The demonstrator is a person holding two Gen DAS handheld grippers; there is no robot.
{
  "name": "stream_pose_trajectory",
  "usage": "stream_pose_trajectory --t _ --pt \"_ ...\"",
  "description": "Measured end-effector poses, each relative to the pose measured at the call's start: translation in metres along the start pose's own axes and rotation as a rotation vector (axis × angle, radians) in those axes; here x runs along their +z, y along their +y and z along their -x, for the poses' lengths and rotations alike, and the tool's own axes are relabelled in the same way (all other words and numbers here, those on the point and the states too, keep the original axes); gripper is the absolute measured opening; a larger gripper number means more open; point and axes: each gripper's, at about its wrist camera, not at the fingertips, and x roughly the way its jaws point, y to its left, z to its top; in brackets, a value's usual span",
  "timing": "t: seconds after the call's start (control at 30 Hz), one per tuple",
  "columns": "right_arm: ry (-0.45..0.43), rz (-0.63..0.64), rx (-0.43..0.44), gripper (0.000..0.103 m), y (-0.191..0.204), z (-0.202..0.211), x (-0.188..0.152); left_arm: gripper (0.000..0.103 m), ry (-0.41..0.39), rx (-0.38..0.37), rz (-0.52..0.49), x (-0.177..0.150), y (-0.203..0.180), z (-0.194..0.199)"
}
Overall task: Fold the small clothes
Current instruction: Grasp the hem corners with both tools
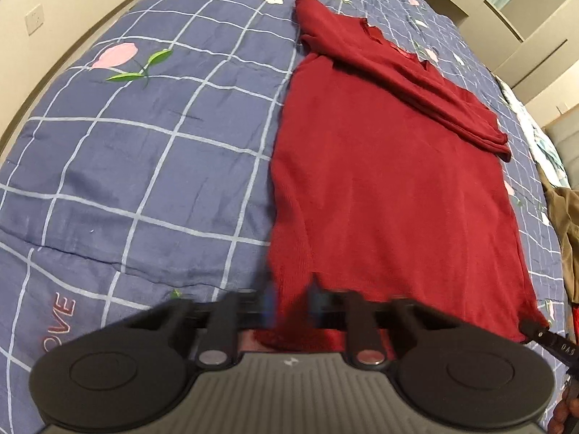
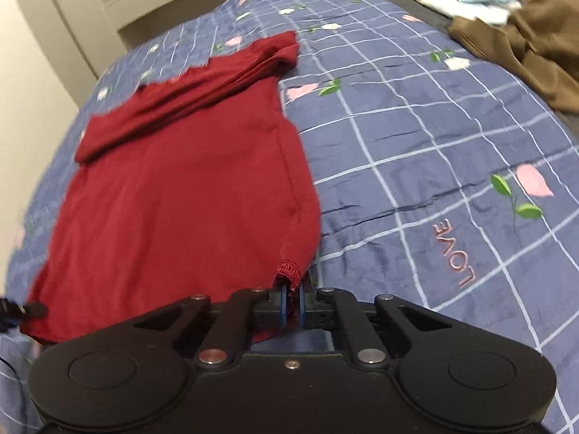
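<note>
Red garment (image 2: 181,195) (hem pinched both corners)

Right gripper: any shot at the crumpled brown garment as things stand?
Probably not. The right gripper is shut on the dark red knit top's hem corner; the brown garment lies across the checked blue quilt, far off.

Matt fine-knit red sweater (image 2: 173,188) on smooth, creased cotton-like quilt cover (image 2: 416,152) (embroidered motifs); matt black plastic right gripper (image 2: 292,302).

Dark red knit top (image 1: 380,188) lies flat on the bed, sleeves folded across its upper part, hem toward the near edge, its near corners lifted.
</note>
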Motion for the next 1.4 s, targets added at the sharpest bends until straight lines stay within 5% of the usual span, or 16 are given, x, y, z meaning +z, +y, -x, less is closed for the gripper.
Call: stream_pose_trajectory --t 0.2,0.57,0.63,0.7,0.77,0.9,1.0,1.2,1.4 --pt "-0.02 -0.087 0.089 0.005 -0.02 0.024 0.009 0.006 -0.026 -0.013 -0.018 0.0 -0.006 0.025" --pt "0.037 -0.063 0.064 0.007 -0.028 -0.005 -0.012 0.01 -0.009 0.087 -0.061 -0.011 -0.008 0.001" --pt "0.039 -0.023 0.062 0.017 -0.026 -0.004 -0.012 0.024 -0.004 0.092 -0.089 -0.015 -0.011 0.001" --pt "0.019 0.064 0.052 0.036 -0.02 0.001 -0.012 0.078 0.03 0.065 -0.106 -0.015 -0.013 0.002" --pt "-0.002 0.196 0.042 0.055 -0.011 0.008 -0.013 0.087 0.028 0.066 -0.115 -0.016 -0.017 0.007" --pt "-0.007 0.447 0.038 0.065 0.011 0.017 -0.014 0.095 0.007 0.109 -0.175 -0.019 -0.027 0.019" --pt "-0.004 0.623 0.077 0.071 0.029 0.021 -0.018 0.097 -0.033 0.171 -0.319 -0.027 -0.04 0.029" --pt "0.02 0.961 0.152 0.072 0.058 0.017 -0.036 0.102 -0.151 0.288 -0.811 -0.067 -0.076 0.039" --pt "0.056 1.09 0.173 0.072 0.066 0.006 -0.049 0.101 -0.16 0.346 -1.149 -0.108 -0.098 0.017"
